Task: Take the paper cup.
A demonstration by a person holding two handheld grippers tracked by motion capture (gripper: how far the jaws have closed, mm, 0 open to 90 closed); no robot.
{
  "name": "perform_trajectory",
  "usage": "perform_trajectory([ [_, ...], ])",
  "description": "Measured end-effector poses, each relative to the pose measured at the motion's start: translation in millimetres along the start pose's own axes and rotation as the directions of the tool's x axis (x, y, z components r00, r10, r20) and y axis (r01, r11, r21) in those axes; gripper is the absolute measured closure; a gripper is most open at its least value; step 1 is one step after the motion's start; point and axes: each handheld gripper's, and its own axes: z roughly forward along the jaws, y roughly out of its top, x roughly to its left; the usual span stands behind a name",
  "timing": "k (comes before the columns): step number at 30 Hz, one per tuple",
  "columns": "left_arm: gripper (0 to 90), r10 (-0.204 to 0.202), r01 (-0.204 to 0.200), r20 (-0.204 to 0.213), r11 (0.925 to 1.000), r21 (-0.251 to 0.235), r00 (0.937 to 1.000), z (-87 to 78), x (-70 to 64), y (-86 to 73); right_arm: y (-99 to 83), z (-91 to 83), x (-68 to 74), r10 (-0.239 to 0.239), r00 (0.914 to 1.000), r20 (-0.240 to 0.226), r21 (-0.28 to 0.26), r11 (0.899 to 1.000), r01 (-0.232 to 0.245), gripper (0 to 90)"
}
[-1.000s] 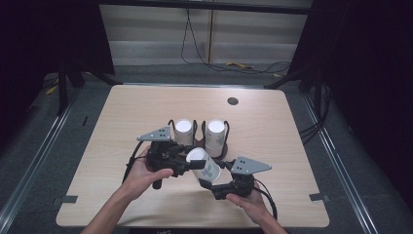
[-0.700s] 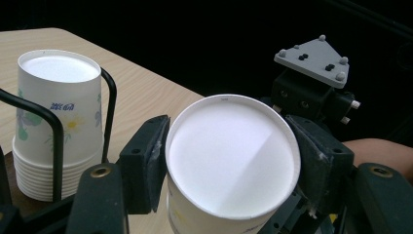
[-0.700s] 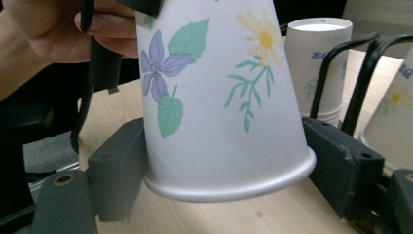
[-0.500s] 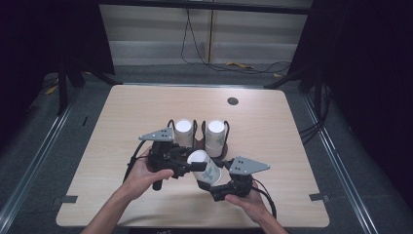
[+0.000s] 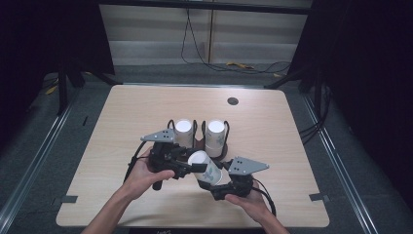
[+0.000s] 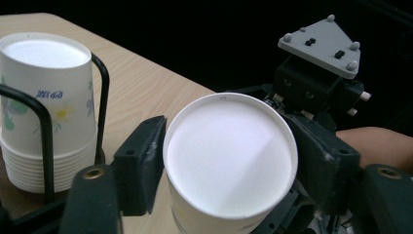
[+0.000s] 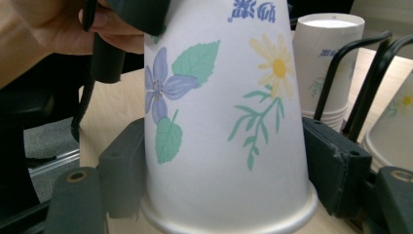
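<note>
A white paper cup (image 5: pixel 207 168) printed with flowers and leaves is held tilted above the table between both grippers. My left gripper (image 5: pixel 187 165) is shut on its closed base end; in the left gripper view the jaws press both sides of the cup (image 6: pixel 231 151). My right gripper (image 5: pixel 219 183) is shut on the cup near its rim, and the right gripper view has the cup (image 7: pixel 219 97) upside down between the jaws. Just behind, two stacks of upside-down cups (image 5: pixel 183 131) (image 5: pixel 215 134) stand in a black wire holder (image 5: pixel 197 142).
The wooden table (image 5: pixel 292 146) has a round dark grommet (image 5: pixel 233 101) at the back. A cup stack (image 6: pixel 48 97) stands close on the left in the left gripper view. Wire loops (image 7: pixel 341 68) rise beside a stack (image 7: pixel 326 63) in the right gripper view.
</note>
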Motion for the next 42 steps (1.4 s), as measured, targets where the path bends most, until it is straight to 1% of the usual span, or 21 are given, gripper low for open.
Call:
perform_trajectory([
  [2, 28.3, 0.000, 0.000, 0.001, 1.0000, 0.002, 1.0000, 0.3, 0.5, -0.4, 0.0, 0.2, -0.8, -0.004, 1.0000, 0.002, 0.001, 1.000, 0.004, 25.7],
  [4, 21.5, 0.005, -0.005, -0.010, 1.0000, 0.006, 0.9999, 0.5, 0.7, -0.4, 0.8, -1.0, -2.6, 0.008, 0.9999, 0.007, 0.023, 1.000, -0.009, 25.6],
  [10, 19.7, 0.027, -0.027, -0.015, 0.9996, 0.008, 0.9995, -0.9, 0.3, 0.2, 5.9, -3.9, -6.5, 0.009, 1.0000, 0.002, 0.076, 0.997, -0.009, 25.7],
  [11, 18.9, 0.024, -0.024, -0.022, 0.9996, 0.012, 0.9995, -1.1, 0.4, -0.1, 6.7, -3.8, -7.8, -0.003, 1.0000, 0.000, 0.109, 0.994, 0.003, 25.7],
  [12, 18.9, 0.024, -0.024, -0.022, 0.9996, 0.012, 0.9995, -1.1, 0.4, -0.1, 6.7, -3.8, -7.8, -0.003, 1.0000, 0.000, 0.109, 0.994, 0.003, 25.7],
  [13, 18.9, 0.035, -0.035, -0.026, 0.9993, 0.016, 0.9991, -1.3, 1.3, -0.4, 7.1, -3.7, -8.3, -0.010, 0.9999, -0.006, 0.135, 0.991, 0.010, 25.8],
  [17, 19.6, 0.055, -0.054, -0.046, 0.9982, 0.027, 0.9974, -1.6, 1.8, -0.5, 10.1, -3.2, -8.5, -0.041, 0.9991, 0.004, 0.175, 0.984, 0.040, 26.4],
  [19, 21.6, 0.072, -0.070, -0.055, 0.9967, 0.041, 0.9959, -1.9, 2.2, -0.7, 13.0, -2.4, -9.8, -0.044, 0.9990, 0.001, 0.204, 0.978, 0.043, 26.4],
  [22, 22.2, 0.075, -0.072, -0.070, 0.9962, 0.048, 0.9947, -1.6, 2.4, -0.8, 18.3, -1.6, -11.4, -0.057, 0.9983, -0.010, 0.245, 0.968, 0.057, 26.5],
  [23, 22.2, 0.085, -0.081, -0.079, 0.9951, 0.056, 0.9932, -1.8, 2.4, -0.8, 18.3, -1.6, -11.4, -0.057, 0.9983, -0.010, 0.245, 0.968, 0.057, 26.5],
  [24, 22.2, 0.087, -0.082, -0.083, 0.9948, 0.061, 0.9927, -1.9, 2.5, -1.0, 20.1, -1.2, -12.4, -0.060, 0.9981, -0.015, 0.262, 0.963, 0.061, 26.5],
  [25, 21.7, 0.090, -0.083, -0.090, 0.9935, 0.078, 0.9919, -2.5, 3.4, -1.3, 22.1, -0.6, -13.8, -0.075, 0.9969, -0.024, 0.297, 0.952, 0.079, 26.5],
  [26, 21.3, 0.090, -0.083, -0.090, 0.9935, 0.078, 0.9919, -2.5, 3.4, -1.3, 22.1, -0.6, -13.8, -0.075, 0.9969, -0.024, 0.297, 0.952, 0.079, 26.5],
  [28, 21.0, 0.086, -0.079, -0.086, 0.9934, 0.083, 0.9926, -2.6, 3.6, -1.6, 24.3, -1.2, -16.6, -0.092, 0.9953, -0.030, 0.338, 0.936, 0.097, 26.7],
  [34, 19.3, 0.101, -0.092, -0.081, 0.9901, 0.106, 0.9916, -0.3, 4.4, -3.4, 28.6, -3.7, -21.1, -0.106, 0.9935, -0.042, 0.388, 0.914, 0.113, 26.9],
  [37, 19.0, 0.110, -0.100, -0.079, 0.9884, 0.114, 0.9908, 0.8, 4.4, -3.8, 31.4, -4.2, -21.5, -0.124, 0.9906, -0.058, 0.419, 0.898, 0.137, 26.9],
  [38, 19.0, 0.115, -0.105, -0.079, 0.9872, 0.121, 0.9903, 1.0, 4.3, -4.1, 31.4, -4.2, -21.5, -0.124, 0.9906, -0.058, 0.419, 0.898, 0.137, 26.9],
  [39, 17.9, 0.117, -0.107, -0.069, 0.9853, 0.133, 0.9908, 2.1, 4.1, -4.9, 32.9, -3.8, -21.5, -0.132, 0.9886, -0.073, 0.441, 0.885, 0.150, 26.9],
  [40, 17.2, 0.117, -0.107, -0.069, 0.9853, 0.133, 0.9908, 2.1, 4.1, -4.9, 33.2, -3.4, -21.3, -0.137, 0.9876, -0.076, 0.448, 0.880, 0.157, 26.9],
  [41, 17.2, 0.118, -0.107, -0.071, 0.9847, 0.138, 0.9905, 3.0, 3.9, -5.4, 33.2, -3.4, -21.3, -0.137, 0.9876, -0.076, 0.448, 0.880, 0.157, 26.9],
  [42, 15.9, 0.122, -0.111, -0.074, 0.9831, 0.146, 0.9897, 3.4, 3.8, -5.6, 33.4, -2.3, -21.5, -0.137, 0.9867, -0.088, 0.461, 0.872, 0.162, 26.9],
])
